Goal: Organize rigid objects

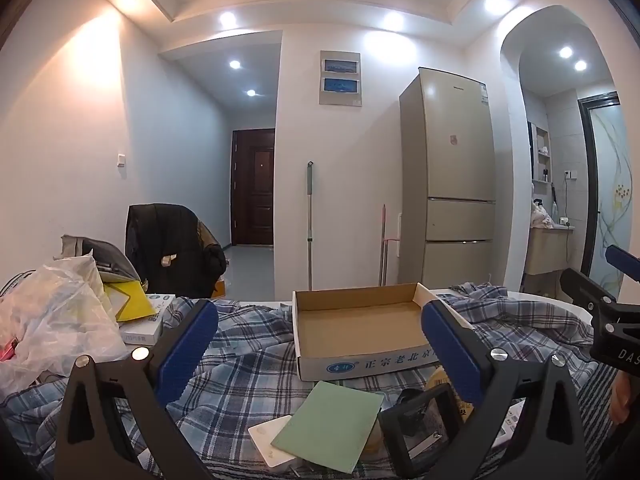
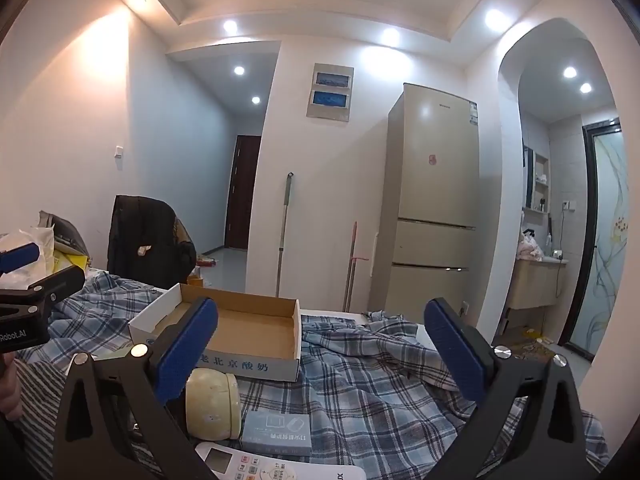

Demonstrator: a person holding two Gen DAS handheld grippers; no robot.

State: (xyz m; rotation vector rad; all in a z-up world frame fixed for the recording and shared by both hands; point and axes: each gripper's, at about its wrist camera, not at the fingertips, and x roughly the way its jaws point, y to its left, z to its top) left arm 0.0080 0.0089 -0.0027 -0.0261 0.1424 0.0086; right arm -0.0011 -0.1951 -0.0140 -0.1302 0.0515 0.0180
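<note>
An open, empty cardboard box (image 1: 360,326) lies on the plaid cloth; it also shows in the right wrist view (image 2: 248,330). In the left wrist view, a green card (image 1: 330,424), a white flat piece (image 1: 268,442) and a black frame-like object (image 1: 424,424) lie in front of the box. My left gripper (image 1: 320,350) is open and empty above them. In the right wrist view, a pale yellow jar (image 2: 212,406) lies on its side beside a small grey-blue box (image 2: 276,432) and a white remote (image 2: 264,468). My right gripper (image 2: 320,354) is open and empty.
A plastic bag (image 1: 52,320), a yellow item (image 1: 128,300) and white boxes (image 1: 148,320) crowd the left. A chair with a black jacket (image 1: 172,248) stands behind. A fridge (image 1: 452,188) and mop handles (image 1: 310,224) stand by the far wall.
</note>
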